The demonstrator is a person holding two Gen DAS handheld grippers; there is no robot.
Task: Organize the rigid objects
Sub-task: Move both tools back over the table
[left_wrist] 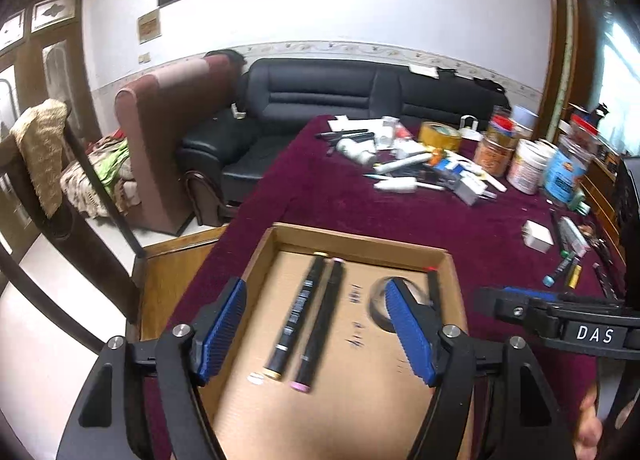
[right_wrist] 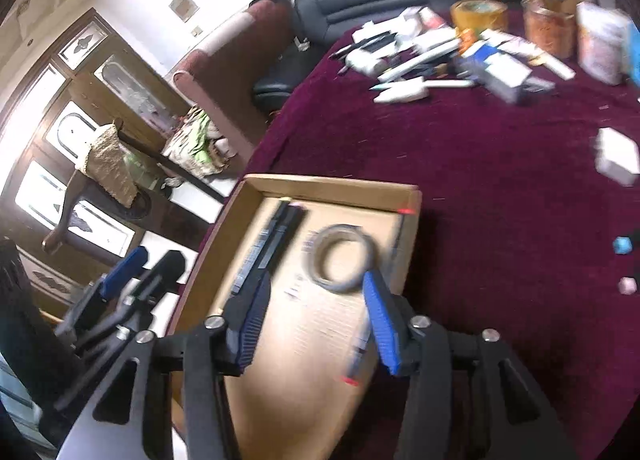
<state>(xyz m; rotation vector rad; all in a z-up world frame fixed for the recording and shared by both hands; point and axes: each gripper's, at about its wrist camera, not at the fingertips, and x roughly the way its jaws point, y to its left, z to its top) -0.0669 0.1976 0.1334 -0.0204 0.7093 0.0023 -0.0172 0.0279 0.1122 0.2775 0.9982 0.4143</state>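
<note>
Two markers (left_wrist: 308, 320) and a tape ring (right_wrist: 342, 258) lie in our box (left_wrist: 356, 242); with both the left claw (left_wrist: 316, 336) and right claw (right_wrist: 316, 324) released and empty, we should reach carefully toward the far clutter (left_wrist: 420, 164).

Legible: white capitals "DAS" on the black body of the right tongs (left_wrist: 520, 310), seen from the left wrist view, over the tabletop's (left_wrist: 360, 212) near right part. Handwritten dark marks on the floor of the cardboard box (left_wrist: 360, 248), beside the markers (left_wrist: 308, 320), too smeared to read. Pale printed bands along the barrel of the yellow-capped marker (left_wrist: 298, 314), illegible. Printed labels on the jars and tubs (left_wrist: 528, 166) along the tabletop's far right edge, blurred beyond reading. Small plaque on the wall (left_wrist: 149, 25) under the framed picture, lettering unreadable.
</note>
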